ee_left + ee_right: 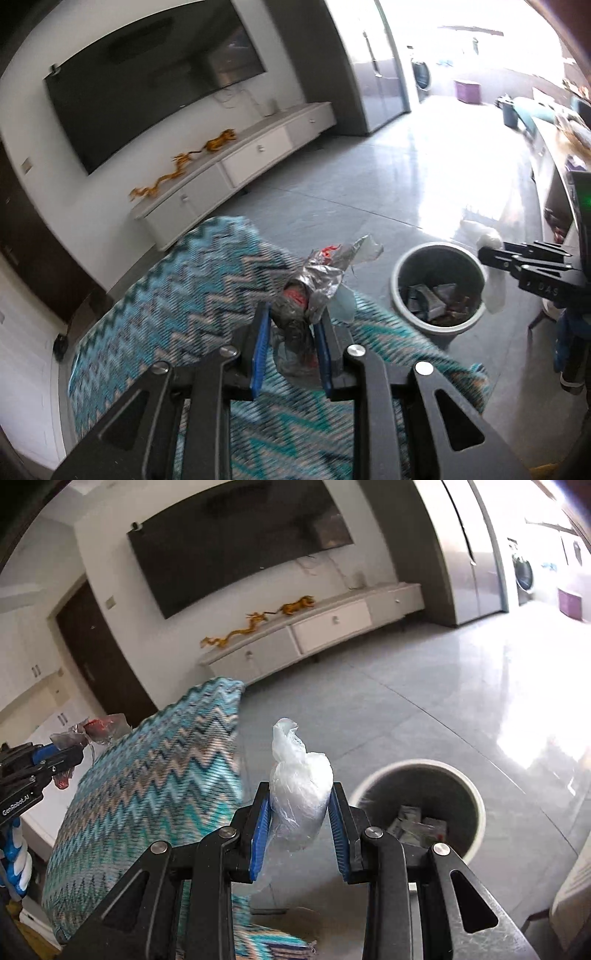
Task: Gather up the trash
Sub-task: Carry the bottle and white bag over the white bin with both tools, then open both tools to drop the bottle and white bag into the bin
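My left gripper (291, 314) is shut on a crumpled silver foil wrapper (317, 284) with red print, held above a zigzag-patterned cushion (177, 295). My right gripper (299, 794) is shut on a crumpled clear plastic bag (299, 786), held in the air to the left of a round grey trash bin (417, 805). The bin holds several wrappers. In the left wrist view the bin (437, 288) stands on the floor to the right, and the right gripper (484, 256) with the white bag (493, 284) hovers at its right rim. The left gripper (79, 753) shows at far left in the right wrist view.
A white TV cabinet (255, 155) with golden dragon figures (177, 170) runs along the far wall under a wall-mounted TV (147, 88). Glossy grey tiled floor (406, 177) spreads around the bin. A white counter edge (554, 173) lies at the right.
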